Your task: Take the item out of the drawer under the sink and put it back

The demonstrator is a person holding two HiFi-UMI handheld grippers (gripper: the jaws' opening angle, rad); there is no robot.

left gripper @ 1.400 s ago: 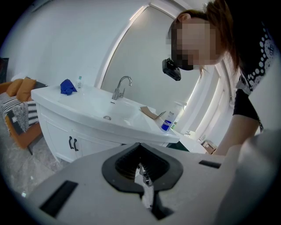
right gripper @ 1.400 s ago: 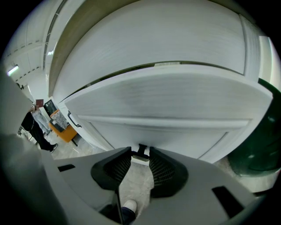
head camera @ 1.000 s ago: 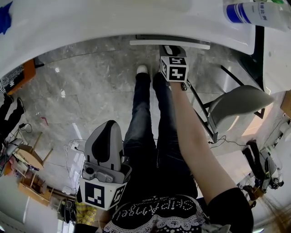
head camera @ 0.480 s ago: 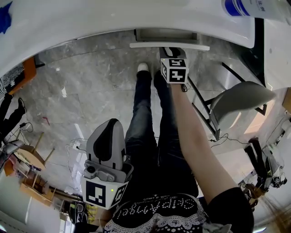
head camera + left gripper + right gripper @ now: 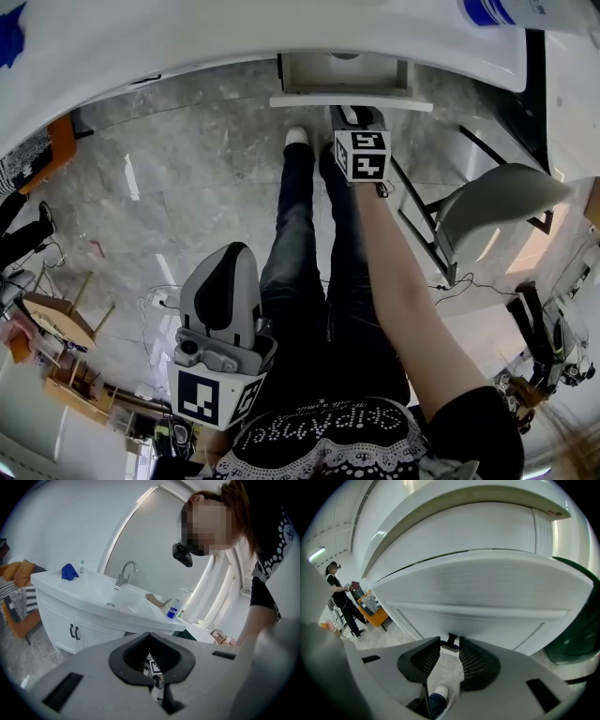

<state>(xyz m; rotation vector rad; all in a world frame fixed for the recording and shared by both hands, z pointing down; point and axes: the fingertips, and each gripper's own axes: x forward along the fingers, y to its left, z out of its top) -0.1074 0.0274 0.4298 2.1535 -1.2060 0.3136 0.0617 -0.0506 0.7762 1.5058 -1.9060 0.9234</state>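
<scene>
The left gripper (image 5: pixel 228 258) hangs low beside the person's leg, jaws closed on nothing. Ahead, under the sink (image 5: pixel 281 33), the drawer (image 5: pixel 319 75) has slid further out than a second ago, so its pale inside now shows. The right gripper (image 5: pixel 354 114) clamps the drawer's dark handle (image 5: pixel 451 642) and is pulling. The item is presumably inside, though it cannot be made out yet. Opening is nearly done; reaching in likely comes next.
</scene>
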